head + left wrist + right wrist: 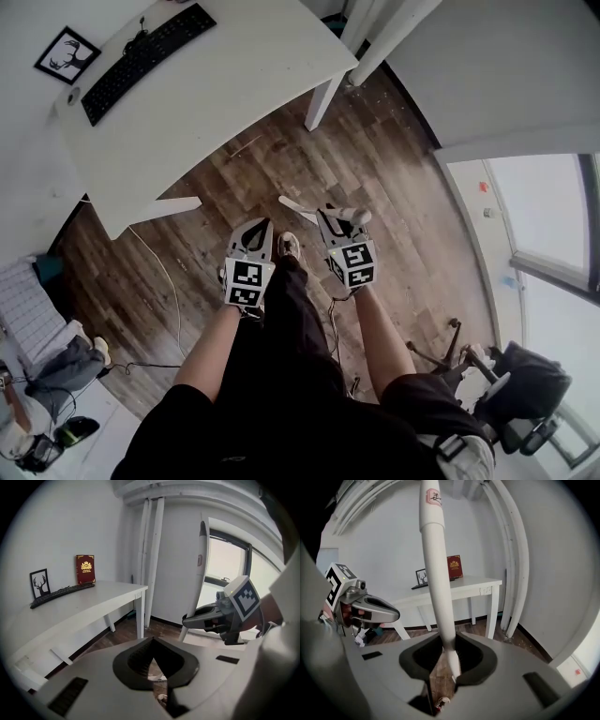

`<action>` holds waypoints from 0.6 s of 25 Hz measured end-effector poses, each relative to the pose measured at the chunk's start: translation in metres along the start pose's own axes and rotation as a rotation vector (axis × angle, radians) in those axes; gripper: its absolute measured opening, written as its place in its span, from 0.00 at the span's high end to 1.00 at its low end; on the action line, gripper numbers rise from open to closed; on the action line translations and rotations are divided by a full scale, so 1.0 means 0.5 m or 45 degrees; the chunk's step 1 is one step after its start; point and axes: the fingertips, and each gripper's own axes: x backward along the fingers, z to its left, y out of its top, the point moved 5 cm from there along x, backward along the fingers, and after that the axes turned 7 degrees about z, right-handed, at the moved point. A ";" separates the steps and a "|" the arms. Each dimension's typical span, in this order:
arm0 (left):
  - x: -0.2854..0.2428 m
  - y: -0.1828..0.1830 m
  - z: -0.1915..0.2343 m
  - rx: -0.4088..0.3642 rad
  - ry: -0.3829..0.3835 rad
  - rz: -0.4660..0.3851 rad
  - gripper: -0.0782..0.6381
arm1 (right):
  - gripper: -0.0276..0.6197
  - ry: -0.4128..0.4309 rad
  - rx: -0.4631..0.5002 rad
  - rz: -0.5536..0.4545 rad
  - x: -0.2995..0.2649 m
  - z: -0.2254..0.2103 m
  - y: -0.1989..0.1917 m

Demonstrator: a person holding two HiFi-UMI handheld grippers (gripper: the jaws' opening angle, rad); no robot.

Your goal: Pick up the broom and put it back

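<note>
The broom shows as a long white handle [436, 573] that stands nearly upright between the jaws of my right gripper [445, 641], which is shut on it. In the head view the handle [349, 215] pokes up towards the camera from the right gripper [339, 220], over the wooden floor. Its brush end is hidden. My left gripper [258, 228] hovers beside it at the left with its jaws [152, 641] together and nothing between them. From the left gripper view, the handle [199, 573] rises above the right gripper [206, 618].
A white desk [234, 94] with a black keyboard [145, 56], a framed deer picture [66, 54] and a red book [85, 569] stands ahead. White pipes [152, 559] run up the corner. An office chair [516, 394] is at the right, near a window.
</note>
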 end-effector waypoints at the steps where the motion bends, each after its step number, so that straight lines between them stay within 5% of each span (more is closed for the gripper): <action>1: -0.013 0.002 -0.002 0.015 0.000 0.006 0.89 | 0.80 0.006 0.002 0.008 -0.003 -0.016 -0.003; 9: -0.140 0.015 0.022 0.139 0.035 0.063 0.89 | 0.80 0.077 0.050 0.038 -0.066 -0.122 0.042; 15: -0.190 0.037 0.025 0.120 0.004 0.093 0.89 | 0.80 0.260 0.254 0.273 -0.091 -0.134 0.073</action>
